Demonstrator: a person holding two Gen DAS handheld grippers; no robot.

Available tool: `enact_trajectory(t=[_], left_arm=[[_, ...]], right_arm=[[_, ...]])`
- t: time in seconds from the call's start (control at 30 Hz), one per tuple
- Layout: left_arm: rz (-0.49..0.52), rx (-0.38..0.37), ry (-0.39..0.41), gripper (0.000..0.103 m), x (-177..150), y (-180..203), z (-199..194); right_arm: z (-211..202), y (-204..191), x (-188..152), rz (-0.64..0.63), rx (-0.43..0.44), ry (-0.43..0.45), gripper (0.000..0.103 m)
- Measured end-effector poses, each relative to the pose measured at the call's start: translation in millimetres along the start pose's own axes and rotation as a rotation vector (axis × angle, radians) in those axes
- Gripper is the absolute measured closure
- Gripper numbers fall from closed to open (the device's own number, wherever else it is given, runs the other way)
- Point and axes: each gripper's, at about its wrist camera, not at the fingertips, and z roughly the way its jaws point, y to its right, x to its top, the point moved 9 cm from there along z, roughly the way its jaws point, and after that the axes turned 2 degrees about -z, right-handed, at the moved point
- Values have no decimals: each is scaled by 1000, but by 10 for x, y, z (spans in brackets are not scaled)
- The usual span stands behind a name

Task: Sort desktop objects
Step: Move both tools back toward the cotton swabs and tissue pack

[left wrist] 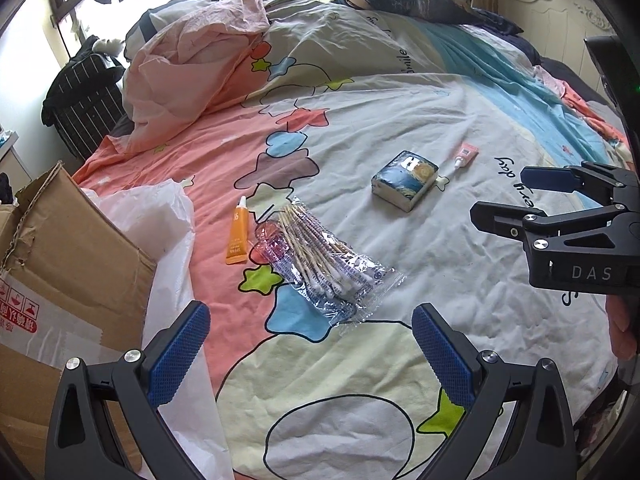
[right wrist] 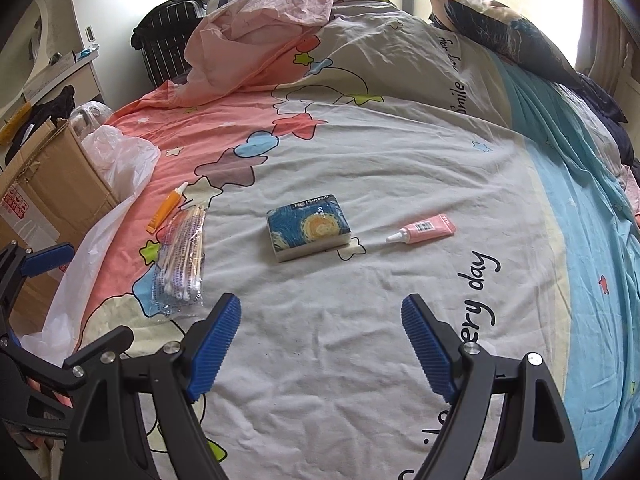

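Both tongs, left gripper (left wrist: 310, 344) and right gripper (right wrist: 320, 344), stand apart, empty. Ahead of left: crinkly clear-plastic cotton-swab packet (left wrist: 320, 258), light, slippery; pinch mid-bundle.

Orange tube (left wrist: 237, 236) lies flat just beside clear bag of cotton swabs (left wrist: 320, 262), left on the bed. Blue swirl-print box (right wrist: 309, 226) sits mid-bed w/ pink tube (right wrist: 425, 229) near its right, cap toward box.

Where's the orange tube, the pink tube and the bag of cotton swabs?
orange tube (left wrist: 237, 240), left wrist view, middle of its body.
pink tube (right wrist: 430, 229), right wrist view, on its barcode label.
bag of cotton swabs (left wrist: 320, 264), left wrist view, on the swab sticks.
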Motion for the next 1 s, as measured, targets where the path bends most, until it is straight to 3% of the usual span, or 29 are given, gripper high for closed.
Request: enact_trajectory(t=[0.53,1.0], left_arm=[[-23,-18,-29,0,66,45,288],[-61,-15,-58,0,93,-12,523]], right_arm=[[167,175,-54,-25,-40,-34,23],[293,6,-24,-114,-23,-51,23]])
